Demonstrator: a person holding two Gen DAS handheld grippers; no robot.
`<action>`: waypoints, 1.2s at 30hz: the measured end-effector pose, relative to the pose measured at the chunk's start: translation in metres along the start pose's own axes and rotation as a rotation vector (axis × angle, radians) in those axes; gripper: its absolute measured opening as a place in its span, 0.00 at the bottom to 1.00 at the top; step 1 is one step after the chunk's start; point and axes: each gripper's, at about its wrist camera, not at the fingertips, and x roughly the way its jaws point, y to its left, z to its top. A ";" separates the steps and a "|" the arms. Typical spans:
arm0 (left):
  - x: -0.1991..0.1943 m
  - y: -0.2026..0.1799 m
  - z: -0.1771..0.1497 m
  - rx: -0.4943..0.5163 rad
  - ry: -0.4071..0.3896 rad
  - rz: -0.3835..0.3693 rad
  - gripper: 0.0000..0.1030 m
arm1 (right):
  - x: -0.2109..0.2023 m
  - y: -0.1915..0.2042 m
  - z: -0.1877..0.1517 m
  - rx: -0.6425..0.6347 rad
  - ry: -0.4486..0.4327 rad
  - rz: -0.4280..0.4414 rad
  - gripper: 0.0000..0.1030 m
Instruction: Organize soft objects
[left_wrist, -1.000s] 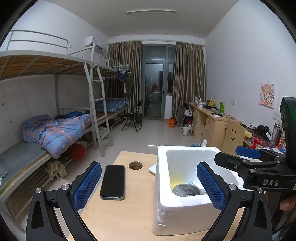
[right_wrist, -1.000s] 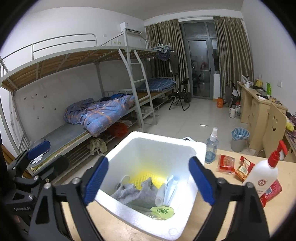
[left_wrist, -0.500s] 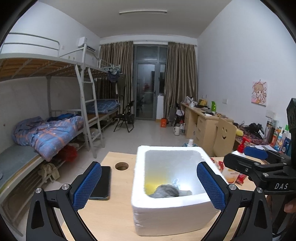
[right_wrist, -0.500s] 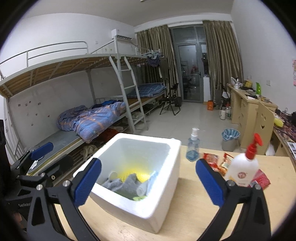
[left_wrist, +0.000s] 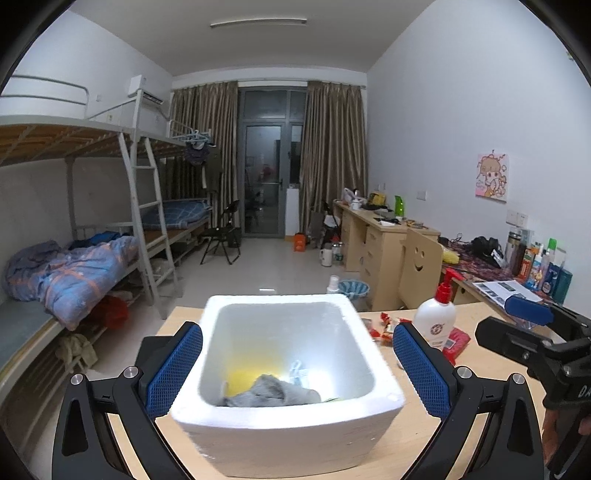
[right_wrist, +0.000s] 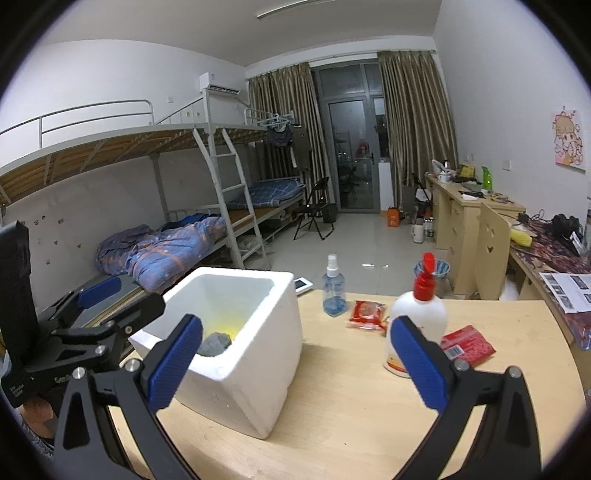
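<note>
A white foam box (left_wrist: 288, 435) stands on the wooden table, with a grey cloth (left_wrist: 269, 393) and something yellow (left_wrist: 240, 380) lying inside. My left gripper (left_wrist: 297, 369) is open right behind the box, its blue pads wide on either side of it and not pressing it. My right gripper (right_wrist: 297, 360) is open and empty, to the right of the foam box (right_wrist: 251, 384), where the grey cloth (right_wrist: 216, 341) shows over the rim. The right gripper's body appears at the right edge of the left wrist view, and the left gripper's body at the left edge of the right wrist view.
To the right of the box stand a white pump bottle (right_wrist: 417, 317) with a red top and a clear spray bottle (right_wrist: 334, 291), with red snack packets (right_wrist: 367, 314) around them. A dark phone (left_wrist: 151, 345) lies left of the box. Bunk beds and desks line the room.
Both views have swung to the right. The box now sits centred between the left pads and has slid to the left in the right wrist view, bringing the bottles into sight. The right jaws widened slightly.
</note>
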 end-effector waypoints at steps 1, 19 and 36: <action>0.001 -0.002 0.000 -0.001 -0.001 -0.004 1.00 | -0.001 -0.001 0.000 -0.001 0.000 -0.002 1.00; -0.008 -0.018 0.003 0.005 -0.013 -0.037 1.00 | -0.017 -0.007 -0.005 0.002 -0.024 -0.006 1.00; -0.072 -0.016 -0.008 -0.012 -0.084 -0.045 1.00 | -0.064 0.007 -0.021 -0.015 -0.095 -0.029 1.00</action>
